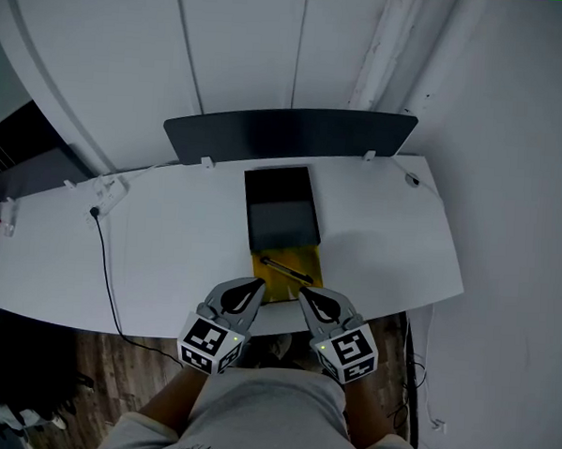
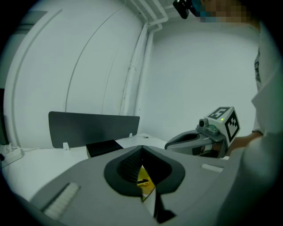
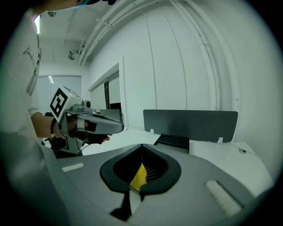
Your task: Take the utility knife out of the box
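The left gripper [image 2: 142, 148] had its jaws closed together with nothing between them, and only a sliver of yellow showed past the tips. The right gripper [image 3: 142, 145] was closed and empty too. Both were at the front edge of the white desk [image 1: 167, 250], one close on each side of a yellow tray [image 1: 304, 260], with their tips angled inward toward it. The utility knife [image 1: 285, 270] lay slantwise in that tray, near the middle of the front edge. A black box [image 1: 280, 209] lay open against the tray's far end and reached toward the back edge. A dark panel [image 1: 290, 133] stood along the back edge. A black cable [image 1: 105, 257] crossed the desk's left part.
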